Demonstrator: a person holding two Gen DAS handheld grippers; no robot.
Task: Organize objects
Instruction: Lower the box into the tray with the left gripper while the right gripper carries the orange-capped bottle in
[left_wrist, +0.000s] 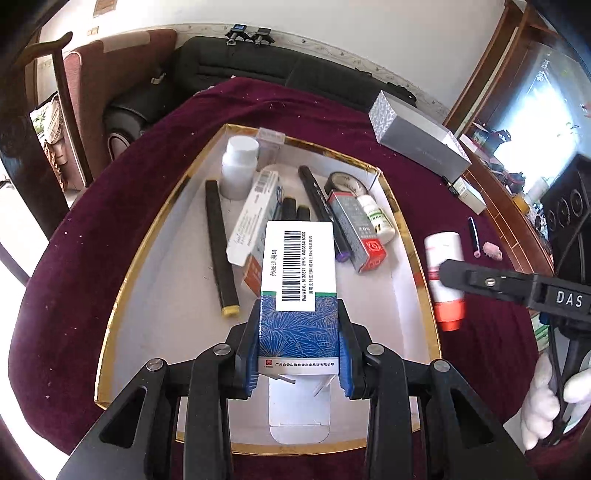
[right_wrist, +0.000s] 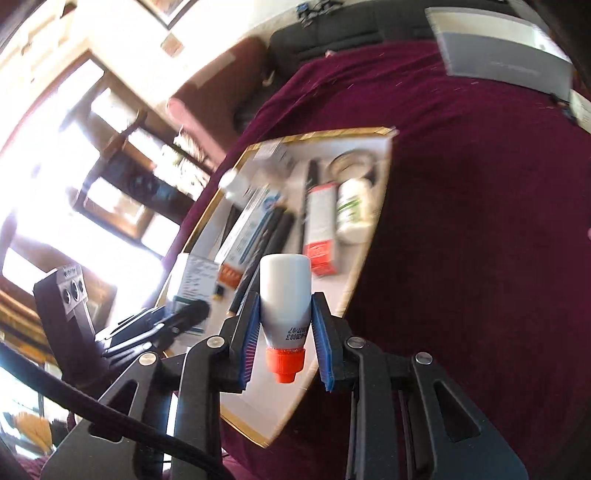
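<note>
My left gripper (left_wrist: 298, 332) is shut on a blue-and-white medicine box (left_wrist: 298, 280) with a barcode, held over the white gold-rimmed tray (left_wrist: 413, 295). The box's end flap hangs open toward me. My right gripper (right_wrist: 284, 321) is shut on a white bottle with an orange cap (right_wrist: 284, 295), held to the right of the tray (right_wrist: 258, 398); the bottle also shows in the left wrist view (left_wrist: 445, 280). The tray holds a white jar (left_wrist: 239, 162), black pens (left_wrist: 220, 247), a red-ended box (left_wrist: 356, 229), a small green-label bottle (left_wrist: 376, 216) and a tape roll (left_wrist: 345, 181).
The tray lies on a dark red cloth (left_wrist: 92, 258) over a round table. A grey box (left_wrist: 417, 134) lies at the back right. A pen (left_wrist: 473, 236), a pink lump (left_wrist: 492, 251) and a small white box (left_wrist: 467, 192) lie at the right. Chairs and a dark sofa stand behind.
</note>
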